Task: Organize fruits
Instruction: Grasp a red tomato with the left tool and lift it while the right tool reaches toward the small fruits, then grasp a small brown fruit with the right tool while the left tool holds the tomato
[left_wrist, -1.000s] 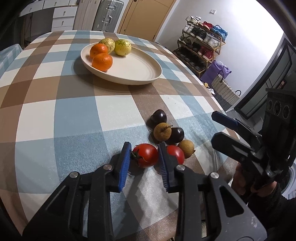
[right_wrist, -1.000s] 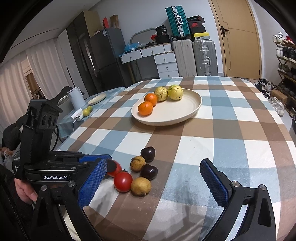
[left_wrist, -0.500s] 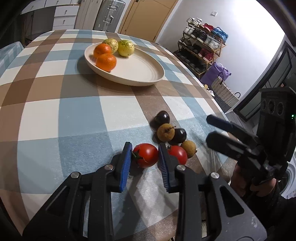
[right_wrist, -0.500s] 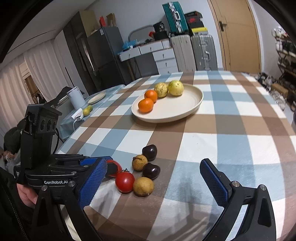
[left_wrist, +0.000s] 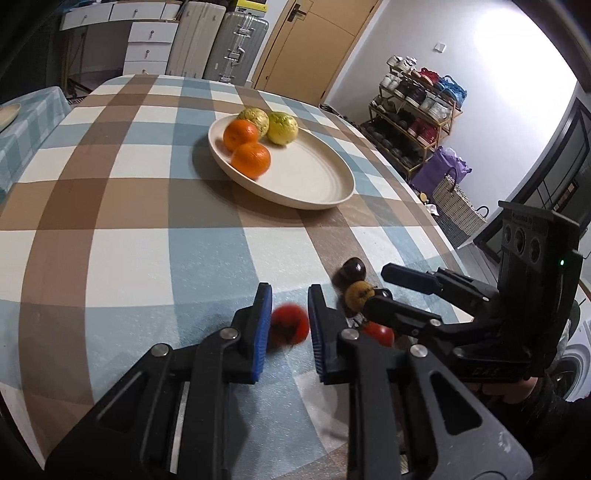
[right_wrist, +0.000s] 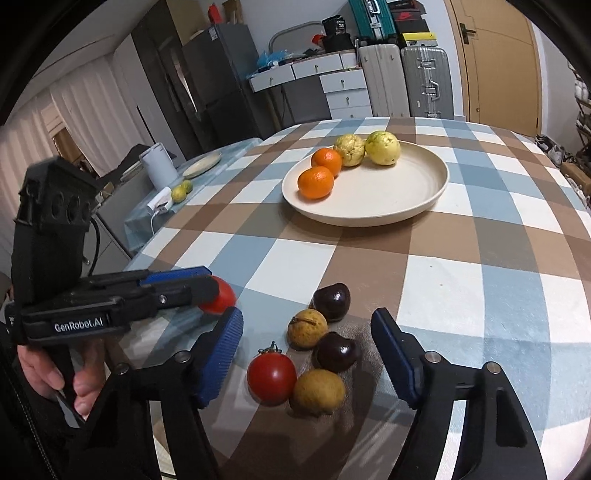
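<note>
My left gripper (left_wrist: 288, 323) is shut on a red tomato (left_wrist: 289, 325), which the right wrist view also shows as the tomato (right_wrist: 221, 295) in the left gripper (right_wrist: 212, 290). My right gripper (right_wrist: 309, 356) hangs over a cluster on the checked cloth, its jaws closing. Between them, untouched by the pads, lie a second tomato (right_wrist: 271, 376), two brown fruits (right_wrist: 319, 393) and two dark plums (right_wrist: 336, 350). Further back, a cream plate (right_wrist: 424, 206) carries two oranges (right_wrist: 316, 181) and two yellow-green fruits (right_wrist: 382, 147).
The table's near edge runs just below both grippers. At the left stands a lower table (right_wrist: 147, 218) with a white kettle (right_wrist: 159, 166), a small plate and green fruit. Suitcases (right_wrist: 424, 79) and drawers line the back wall. A shoe rack (left_wrist: 417, 110) stands to the right.
The left gripper has drawn the tomato away from the cluster, toward the plate. The right gripper has come down over the remaining fruit and its jaws have narrowed.
</note>
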